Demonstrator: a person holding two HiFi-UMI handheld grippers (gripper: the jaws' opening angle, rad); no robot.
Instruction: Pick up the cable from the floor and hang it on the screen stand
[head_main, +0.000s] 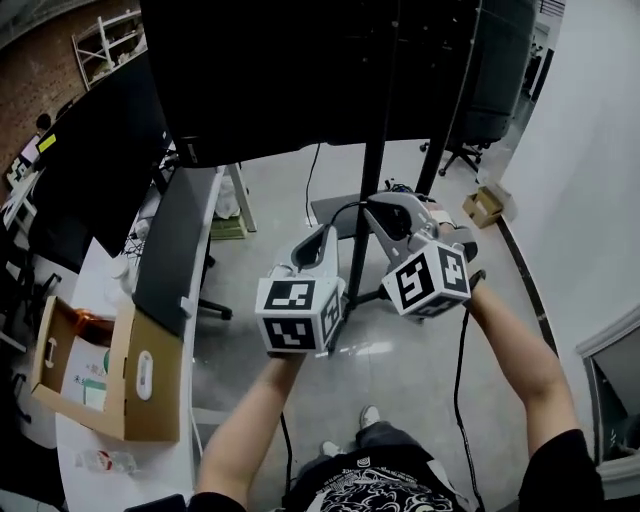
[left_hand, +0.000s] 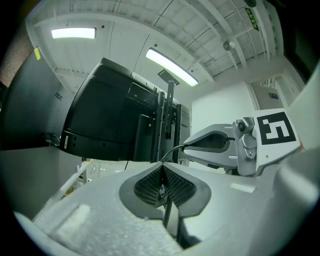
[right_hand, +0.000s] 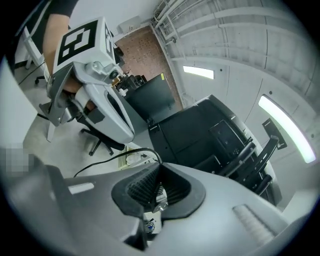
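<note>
A thin black cable (head_main: 345, 207) arcs between my two grippers, held up in front of the screen stand's black pole (head_main: 365, 225) under the large dark screen (head_main: 300, 70). My left gripper (head_main: 328, 232) is shut on the cable (left_hand: 172, 151), which runs from its pads up toward the right gripper (left_hand: 210, 145). My right gripper (head_main: 372, 208) is shut on the cable's metal plug end (right_hand: 159, 196), and the cable (right_hand: 115, 157) curves away left from it. More cable (head_main: 460, 360) hangs down beside the right forearm toward the floor. The stand's uprights (left_hand: 169, 120) rise just beyond the left jaws.
A white desk (head_main: 100, 290) at the left carries an open cardboard box (head_main: 120, 385) and a dark monitor (head_main: 170, 250). An office chair (head_main: 458, 155) and a small cardboard box (head_main: 483, 205) stand on the grey floor behind the stand. The stand's base plate (head_main: 330, 210) lies on the floor.
</note>
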